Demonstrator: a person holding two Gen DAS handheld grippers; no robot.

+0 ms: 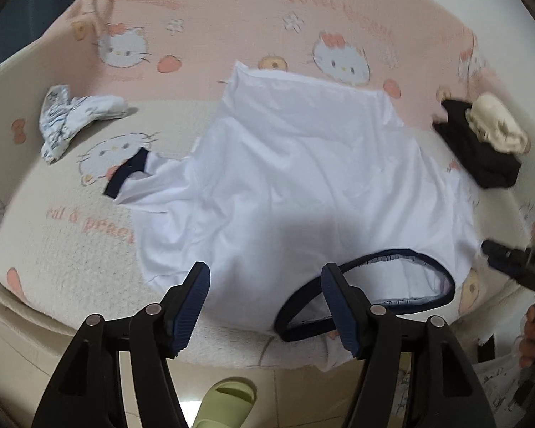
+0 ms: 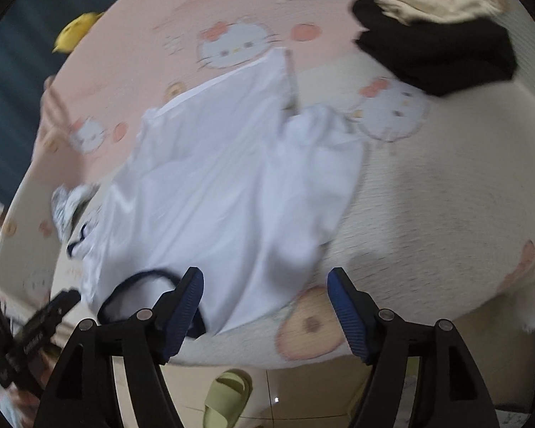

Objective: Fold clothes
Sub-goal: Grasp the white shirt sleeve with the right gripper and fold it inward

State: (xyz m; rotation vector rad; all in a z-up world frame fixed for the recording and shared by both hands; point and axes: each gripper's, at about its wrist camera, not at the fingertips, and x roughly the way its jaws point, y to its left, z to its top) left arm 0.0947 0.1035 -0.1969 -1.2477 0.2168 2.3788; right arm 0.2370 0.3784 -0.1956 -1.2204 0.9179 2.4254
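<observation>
Ahead of both wide-open, empty grippers, left (image 1: 265, 305) and right (image 2: 265, 312), the white T-shirt (image 1: 296, 178) lies on the cartoon-cat blanket (image 1: 232, 18). Only the right view, blurred, shows a yellow toy (image 2: 75, 30); the patterned garment (image 1: 73, 116) reads clearly just from the left.

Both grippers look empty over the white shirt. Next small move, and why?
Probably lower the left gripper onto the navy-trimmed sleeve and fold it inward: that sleeve sticks out of the white shirt, and both grippers are open and empty.

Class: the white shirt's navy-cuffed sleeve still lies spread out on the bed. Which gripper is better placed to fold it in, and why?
Probably left. The left gripper hangs open over the white shirt on the side where its sleeve sticks out; the right gripper, also open, sits at the opposite edge.
</observation>
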